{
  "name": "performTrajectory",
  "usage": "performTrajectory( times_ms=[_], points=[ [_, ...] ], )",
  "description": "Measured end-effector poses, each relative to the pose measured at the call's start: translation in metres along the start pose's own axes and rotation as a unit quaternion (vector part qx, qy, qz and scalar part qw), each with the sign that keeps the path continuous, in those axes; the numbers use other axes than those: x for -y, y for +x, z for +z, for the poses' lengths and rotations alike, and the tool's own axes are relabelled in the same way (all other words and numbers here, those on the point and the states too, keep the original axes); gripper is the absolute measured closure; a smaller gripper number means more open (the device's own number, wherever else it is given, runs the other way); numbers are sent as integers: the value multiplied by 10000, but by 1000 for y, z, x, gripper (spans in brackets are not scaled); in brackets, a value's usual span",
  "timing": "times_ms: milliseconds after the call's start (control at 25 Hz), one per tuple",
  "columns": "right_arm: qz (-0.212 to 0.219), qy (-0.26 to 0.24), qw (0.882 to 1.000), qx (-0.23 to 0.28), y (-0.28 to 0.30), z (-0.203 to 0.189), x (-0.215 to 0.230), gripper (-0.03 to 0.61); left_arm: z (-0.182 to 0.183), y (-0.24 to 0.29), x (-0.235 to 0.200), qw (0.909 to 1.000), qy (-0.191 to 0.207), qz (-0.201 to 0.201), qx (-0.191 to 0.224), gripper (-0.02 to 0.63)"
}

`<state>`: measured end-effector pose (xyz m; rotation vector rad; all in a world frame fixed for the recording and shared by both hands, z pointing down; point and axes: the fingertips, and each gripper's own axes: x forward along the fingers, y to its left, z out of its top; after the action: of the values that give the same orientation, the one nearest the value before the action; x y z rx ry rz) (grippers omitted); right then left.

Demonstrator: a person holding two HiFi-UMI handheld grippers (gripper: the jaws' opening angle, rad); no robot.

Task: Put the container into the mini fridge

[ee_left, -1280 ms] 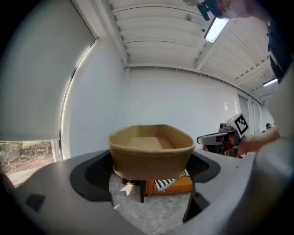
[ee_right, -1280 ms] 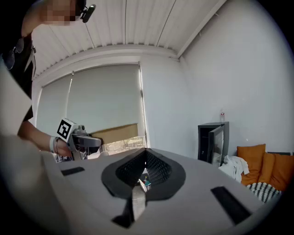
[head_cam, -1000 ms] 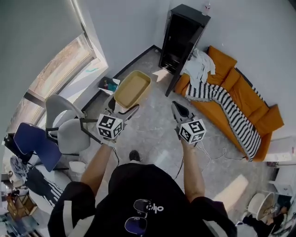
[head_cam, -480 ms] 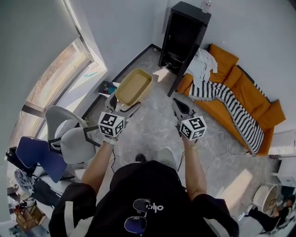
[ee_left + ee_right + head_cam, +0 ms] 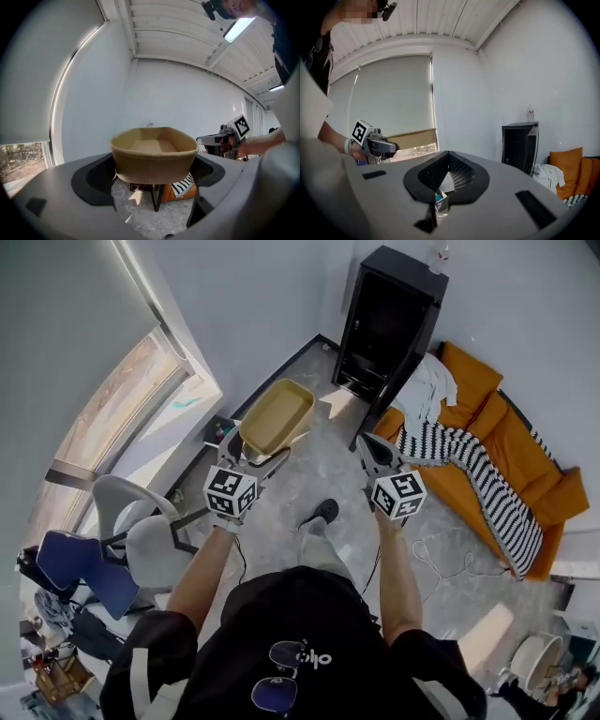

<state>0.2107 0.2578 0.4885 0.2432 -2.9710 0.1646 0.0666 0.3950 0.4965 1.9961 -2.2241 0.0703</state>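
Carry the container level in the clamping left claw, closed empty right claw aside, toward the mini fridge.

The shallow tan container is matt, probably pressed paper; the grey mottled floor is smooth, faintly glossy stone.

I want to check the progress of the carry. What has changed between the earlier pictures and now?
The person has stepped forward: a dark shoe now leads, the tall black cabinet is nearer, and the grey chair has slid back in the head view. Unchanged: the left claw stays shut on the tan rectangular open container, and the right claw stays shut and empty.
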Motion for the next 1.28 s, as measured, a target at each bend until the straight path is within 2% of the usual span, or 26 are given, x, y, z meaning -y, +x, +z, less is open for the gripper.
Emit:
performTrajectory(
  times_ms=[320,520,960,1280],
  points=[
    [125,-326,9993,-141,96,41,101,571,35,126,-48,10000,18,81,-55,115],
    [181,-328,9992,-123,140,57,157,571,50,201,-69,9999,-39,105,-32,115],
    [92,-161,9997,-157,177,61,231,571,48,298,-82,9997,-111,-66,-200,115],
    [-318,-3,9994,-144,212,68,280,571,45,376,-111,9980,-112,-540,-320,115]
  ],
)
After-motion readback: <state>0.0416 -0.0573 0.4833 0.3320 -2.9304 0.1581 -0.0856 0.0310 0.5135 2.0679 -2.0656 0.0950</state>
